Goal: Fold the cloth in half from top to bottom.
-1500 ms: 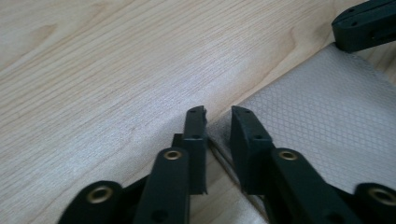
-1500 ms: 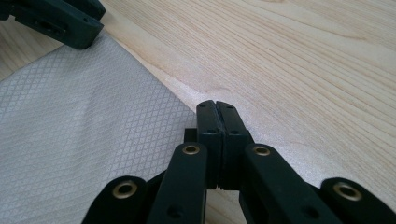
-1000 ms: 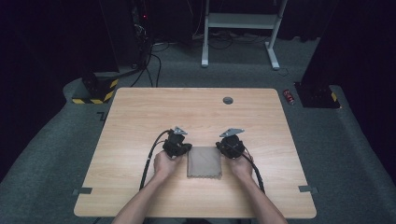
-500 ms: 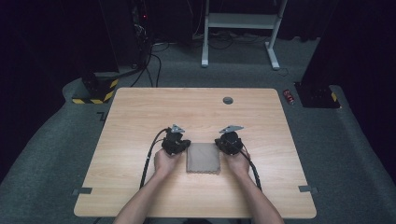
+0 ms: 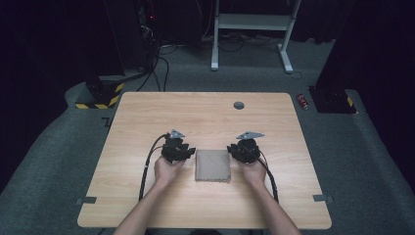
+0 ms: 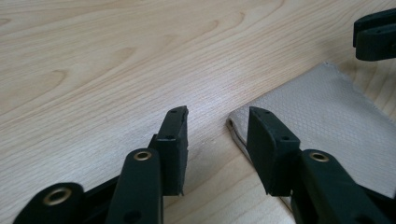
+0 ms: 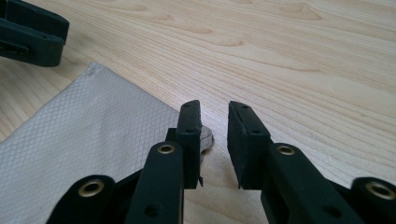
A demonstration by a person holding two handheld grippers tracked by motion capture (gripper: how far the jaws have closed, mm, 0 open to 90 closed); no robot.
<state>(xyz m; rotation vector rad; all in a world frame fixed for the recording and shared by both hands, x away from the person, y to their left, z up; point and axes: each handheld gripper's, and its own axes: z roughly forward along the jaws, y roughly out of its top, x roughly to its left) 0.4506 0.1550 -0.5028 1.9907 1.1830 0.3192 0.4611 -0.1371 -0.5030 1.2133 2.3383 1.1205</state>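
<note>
The left gripper [image 6: 217, 133] has just been opening, nothing between its jaws; the right gripper [image 7: 214, 135] likewise, standing narrower and empty. Between them the folded cloth [image 5: 213, 165] lies flat on the table [image 5: 147, 117]. Its corners sit just beside the jaws, so a careless withdrawal could likely snag an edge and spoil the fold.

Table [image 5: 147, 112]: light wood, sitting on grey carpet
Grommet [image 5: 239, 105]: dark, round — lying near the far edge
Can [image 5: 303, 101]: red, lying on the floor
Stand [image 5: 252, 22]: white frame — standing behind
</note>
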